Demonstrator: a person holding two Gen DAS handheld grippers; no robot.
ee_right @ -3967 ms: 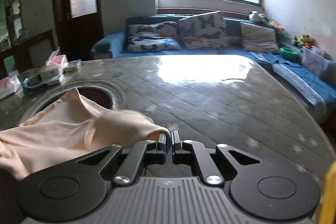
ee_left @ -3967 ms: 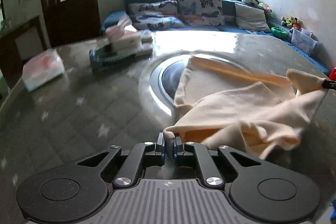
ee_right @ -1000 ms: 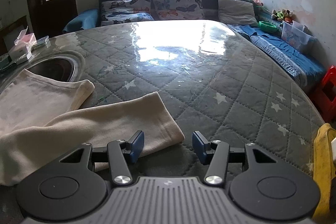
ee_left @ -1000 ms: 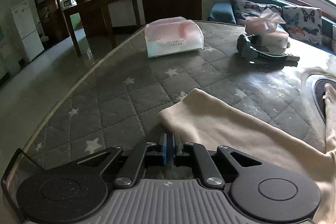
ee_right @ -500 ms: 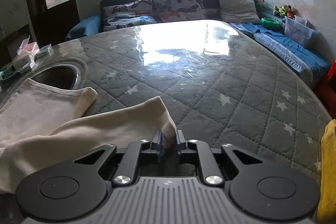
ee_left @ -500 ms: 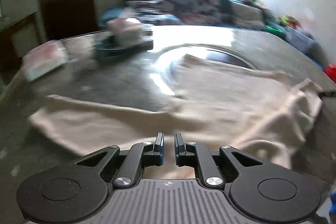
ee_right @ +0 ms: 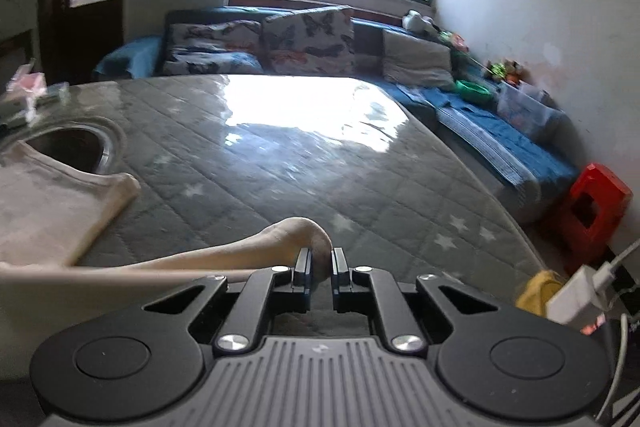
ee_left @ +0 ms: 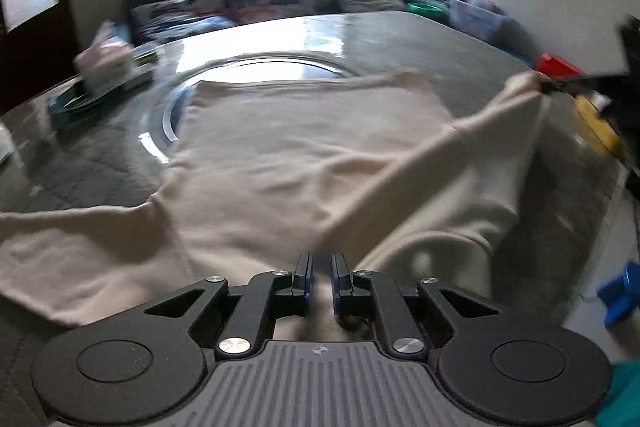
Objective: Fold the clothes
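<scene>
A cream long-sleeved garment (ee_left: 300, 155) lies spread on the grey quilted table (ee_right: 300, 155), with its left sleeve flat at the left. My left gripper (ee_left: 322, 267) is at the garment's near edge, jaws almost together, with cloth in the narrow gap. A taut fold runs from there up to the right sleeve's cuff (ee_left: 524, 83), which hangs lifted off the table. My right gripper (ee_right: 320, 263) is shut on that cuff (ee_right: 308, 231), and the sleeve trails off to the left. The garment's body (ee_right: 48, 203) lies flat at the left of the right wrist view.
A round metal-ringed recess (ee_left: 168, 115) sits partly under the garment's far edge. A tissue box (ee_left: 104, 67) stands on dark items at the far left. A sofa with cushions (ee_right: 280, 39) lies beyond the table. A red stool (ee_right: 592, 203) and a white charger (ee_right: 576, 291) are off the right edge.
My right gripper closed on the right sleeve's cuff and raised it a little. My left gripper swung from the left sleeve's cuff to the near edge of the garment's body.
</scene>
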